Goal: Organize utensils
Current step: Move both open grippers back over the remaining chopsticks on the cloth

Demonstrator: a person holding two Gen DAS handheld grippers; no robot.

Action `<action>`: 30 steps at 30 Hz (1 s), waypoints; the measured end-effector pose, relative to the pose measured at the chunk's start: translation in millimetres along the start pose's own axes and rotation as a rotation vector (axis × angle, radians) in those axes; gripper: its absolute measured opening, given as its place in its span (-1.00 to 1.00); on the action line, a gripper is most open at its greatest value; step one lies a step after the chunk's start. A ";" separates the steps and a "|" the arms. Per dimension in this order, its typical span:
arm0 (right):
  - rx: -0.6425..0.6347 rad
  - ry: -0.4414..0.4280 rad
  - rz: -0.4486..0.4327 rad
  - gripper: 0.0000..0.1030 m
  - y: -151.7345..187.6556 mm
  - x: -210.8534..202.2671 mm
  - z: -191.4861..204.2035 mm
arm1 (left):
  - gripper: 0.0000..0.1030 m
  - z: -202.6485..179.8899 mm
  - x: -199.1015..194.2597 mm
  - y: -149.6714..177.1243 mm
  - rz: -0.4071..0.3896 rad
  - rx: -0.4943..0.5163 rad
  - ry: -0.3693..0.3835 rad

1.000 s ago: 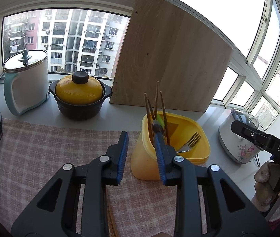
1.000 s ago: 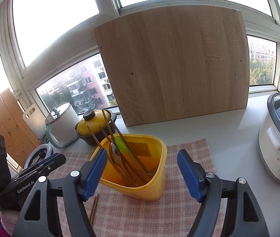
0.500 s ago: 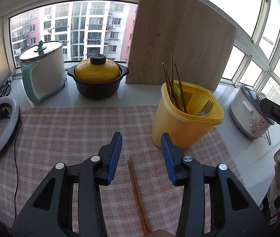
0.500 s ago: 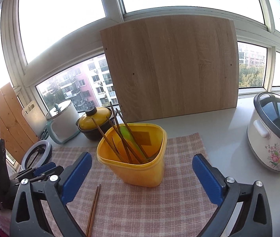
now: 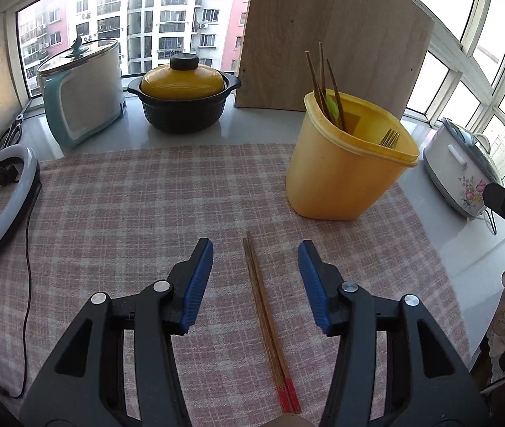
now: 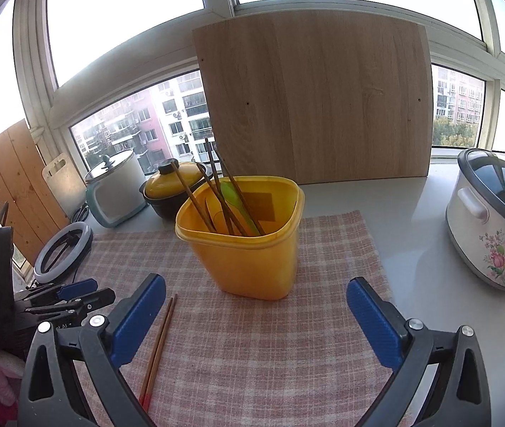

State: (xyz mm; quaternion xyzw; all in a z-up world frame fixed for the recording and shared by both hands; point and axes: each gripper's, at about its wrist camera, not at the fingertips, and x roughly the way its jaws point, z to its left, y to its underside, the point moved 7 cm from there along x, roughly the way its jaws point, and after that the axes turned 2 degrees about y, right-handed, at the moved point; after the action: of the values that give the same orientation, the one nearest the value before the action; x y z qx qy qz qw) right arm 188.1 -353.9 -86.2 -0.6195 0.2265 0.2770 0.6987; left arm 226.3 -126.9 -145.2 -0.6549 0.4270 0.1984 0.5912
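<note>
- The left gripper (image 5: 256, 263), black with blue pads, hovers low over the pink checked cloth (image 5: 128, 213), its jaws spread and empty, one to each side of a pair of brown wooden chopsticks with red ends (image 5: 265, 315) lying flat on the cloth.
- The right gripper (image 6: 256, 313) is spread wider and holds nothing, pointed at the yellow plastic utensil tub (image 6: 252, 249).
- That tub stands on the cloth and holds several brown chopsticks, a green utensil and a metal fork (image 5: 389, 138).
- A large wooden board (image 6: 316, 106) leans against the window behind the tub.
- On the grey sill sit a yellow-lidded black pot (image 5: 183, 98), a white and teal cooker (image 5: 81, 92) and a floral white cooker (image 6: 490, 220).
</note>
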 end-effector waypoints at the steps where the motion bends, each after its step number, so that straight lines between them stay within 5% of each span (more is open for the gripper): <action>1: 0.001 -0.004 0.005 1.00 3.5 0.3 -0.7 | -0.01 2.9 4.1 2.6 0.019 -0.010 0.005; 14: 0.057 0.043 0.074 1.00 43.8 8.7 -24.9 | -0.02 19.2 59.5 42.3 0.228 -0.071 0.048; 30: 0.123 -0.036 0.104 0.96 50.1 9.1 -21.5 | -0.05 17.6 66.9 51.3 0.247 -0.060 0.056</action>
State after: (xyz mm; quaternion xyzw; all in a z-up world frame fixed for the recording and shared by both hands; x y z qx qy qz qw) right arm 162.0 -370.2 -132.0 -0.5579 0.2622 0.3094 0.7240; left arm 227.1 -128.7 -231.3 -0.6199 0.5145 0.2642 0.5303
